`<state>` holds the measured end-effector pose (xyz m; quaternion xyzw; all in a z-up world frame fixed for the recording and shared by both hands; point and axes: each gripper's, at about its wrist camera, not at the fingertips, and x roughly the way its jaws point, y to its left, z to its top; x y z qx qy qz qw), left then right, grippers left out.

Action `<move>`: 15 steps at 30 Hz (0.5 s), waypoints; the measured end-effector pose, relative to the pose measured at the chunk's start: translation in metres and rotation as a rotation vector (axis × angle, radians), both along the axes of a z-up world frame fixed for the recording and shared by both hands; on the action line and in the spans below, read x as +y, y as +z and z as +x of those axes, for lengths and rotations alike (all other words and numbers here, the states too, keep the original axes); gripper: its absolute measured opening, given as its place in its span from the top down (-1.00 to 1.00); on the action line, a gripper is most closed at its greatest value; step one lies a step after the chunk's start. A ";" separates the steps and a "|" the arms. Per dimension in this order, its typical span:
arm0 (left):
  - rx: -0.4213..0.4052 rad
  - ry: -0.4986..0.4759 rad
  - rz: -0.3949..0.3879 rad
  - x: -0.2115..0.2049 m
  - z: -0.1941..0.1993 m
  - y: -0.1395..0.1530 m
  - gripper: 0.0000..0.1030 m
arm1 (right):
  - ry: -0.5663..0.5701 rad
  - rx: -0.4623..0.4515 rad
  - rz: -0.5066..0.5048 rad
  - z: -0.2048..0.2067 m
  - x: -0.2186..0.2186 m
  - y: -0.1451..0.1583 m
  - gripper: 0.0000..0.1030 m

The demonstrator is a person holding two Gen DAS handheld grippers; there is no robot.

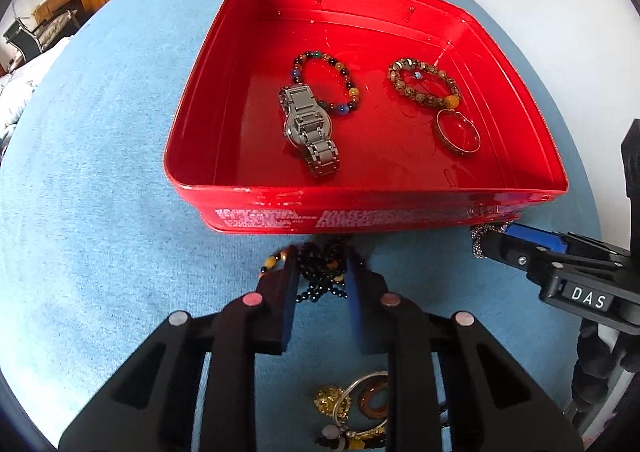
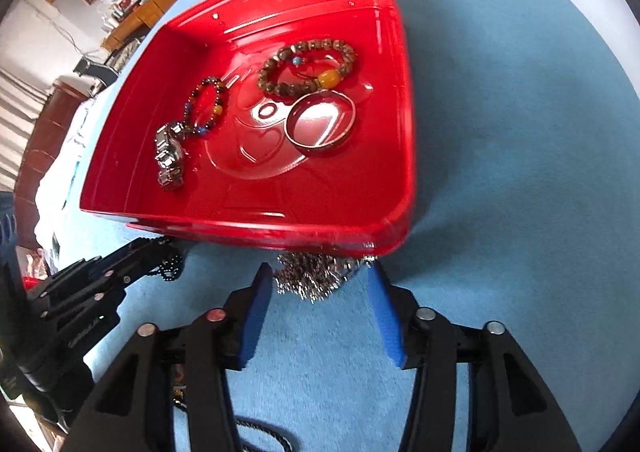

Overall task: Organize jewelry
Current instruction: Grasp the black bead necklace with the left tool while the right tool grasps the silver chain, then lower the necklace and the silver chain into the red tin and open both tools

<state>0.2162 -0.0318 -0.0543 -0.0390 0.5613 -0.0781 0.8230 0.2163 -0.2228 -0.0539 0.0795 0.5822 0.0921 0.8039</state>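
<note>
Left wrist view: our left gripper (image 1: 322,258) has its fingers pinching a black bead necklace (image 1: 324,272) on the blue cloth (image 1: 100,172), just before the red tin (image 1: 400,212). Our right gripper (image 2: 320,276) stands spread around a silver chain (image 2: 312,276) beside that tin, not pressing it.

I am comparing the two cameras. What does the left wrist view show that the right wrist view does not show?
Only the left wrist view: gold and bangle pieces behind the left gripper, shut on a black bead necklace.
Only the right wrist view: the right gripper, open around a silver chain pile.
Both: the red tin holding a watch, two bead bracelets and a bangle.
</note>
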 end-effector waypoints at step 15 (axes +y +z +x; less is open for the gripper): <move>0.014 -0.001 0.013 -0.004 0.002 -0.008 0.57 | 0.044 -0.054 -0.117 -0.011 0.012 -0.003 0.45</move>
